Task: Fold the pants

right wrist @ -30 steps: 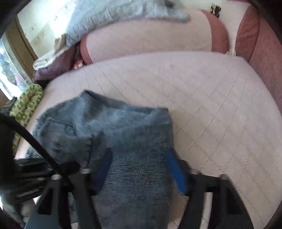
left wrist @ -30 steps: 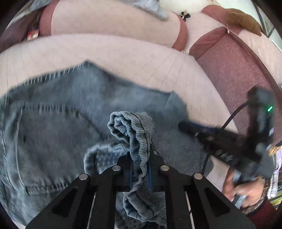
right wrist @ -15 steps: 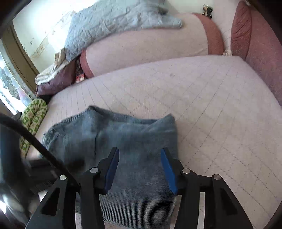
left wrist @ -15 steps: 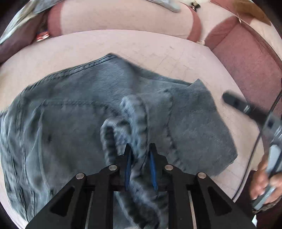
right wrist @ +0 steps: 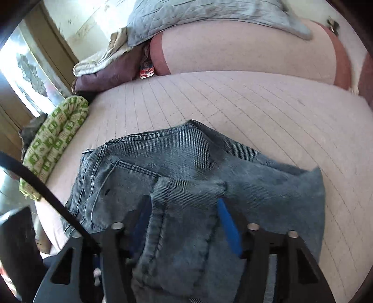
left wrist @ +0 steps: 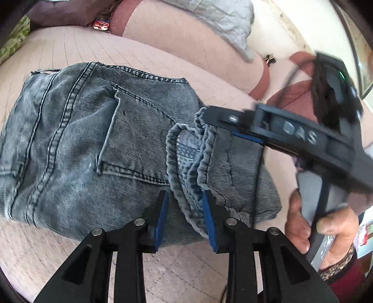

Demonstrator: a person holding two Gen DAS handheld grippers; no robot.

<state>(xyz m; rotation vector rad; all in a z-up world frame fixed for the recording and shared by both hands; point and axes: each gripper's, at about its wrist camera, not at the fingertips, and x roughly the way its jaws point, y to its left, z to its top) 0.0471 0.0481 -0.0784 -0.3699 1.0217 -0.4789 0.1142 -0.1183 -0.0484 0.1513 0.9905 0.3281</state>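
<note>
Pants (left wrist: 93,144) lie folded on bed (left wrist: 163,60). Left tongs (left wrist: 184,209) gape wide over loose hem, gripping nothing. Right tongs (right wrist: 184,214) straddle cloth, also open; grip unclear. Risk: hem roll springs open bc unpinned, or right tongs snag & drag fold.

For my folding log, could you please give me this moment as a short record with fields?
item: grey-blue jeans, folded into a compact stack, back pocket up
surface: pink quilted cushion
hem: rolled leg cuff lying on top of the stack
left tool: open, jaws either side of the cuff, not clamped on it
right tool: open, jaws astride a denim flap; in the left wrist view its tip sits at the cuff's far end
background: grey quilt on the bolster; green patterned cloth at the cushion's left edge
</note>
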